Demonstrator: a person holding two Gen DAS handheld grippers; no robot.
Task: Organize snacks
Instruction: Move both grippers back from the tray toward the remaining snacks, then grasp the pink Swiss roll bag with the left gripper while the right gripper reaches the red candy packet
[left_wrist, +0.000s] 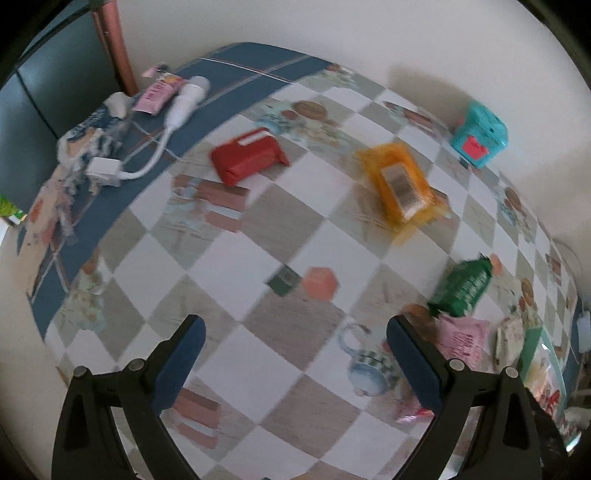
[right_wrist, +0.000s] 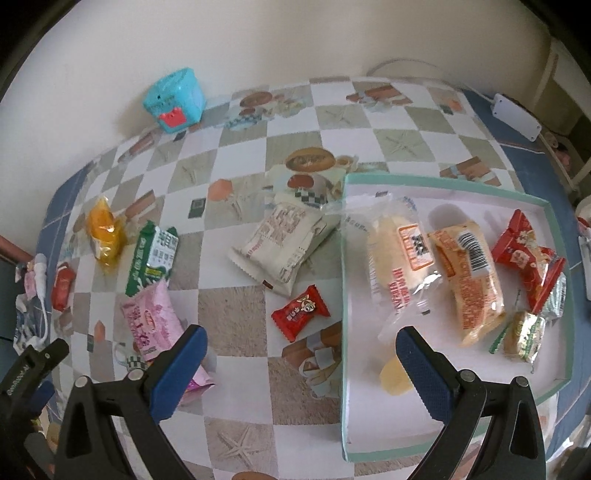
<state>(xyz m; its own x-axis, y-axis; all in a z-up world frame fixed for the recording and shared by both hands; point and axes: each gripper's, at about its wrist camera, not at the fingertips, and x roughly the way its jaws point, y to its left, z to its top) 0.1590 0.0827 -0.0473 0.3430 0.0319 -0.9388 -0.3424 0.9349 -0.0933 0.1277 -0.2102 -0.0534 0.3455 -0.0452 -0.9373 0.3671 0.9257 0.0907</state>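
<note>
Far left of the table, a red packet (right_wrist: 62, 286) and a charger cable (left_wrist: 162, 147) lie on the blue border, clear of the sorting area. Next come an orange packet (right_wrist: 105, 236), a green packet (right_wrist: 153, 256) and a pink packet (right_wrist: 155, 325), loose on the checked cloth (right_wrist: 236, 325), apparently awaiting collection. The left gripper (left_wrist: 295, 365) hangs above bare cloth, jaws spread wide and empty. At centre a cream packet (right_wrist: 282, 240) and a small red sweet (right_wrist: 300, 312) lie just beside the tray (right_wrist: 345, 295). The right gripper (right_wrist: 301, 373) straddles the tray's left wall, jaws released, holding nothing. Inside the tray several packets lie side by side, so sorting looks roughly half done. A teal box (right_wrist: 175, 99) stands by the wall
</note>
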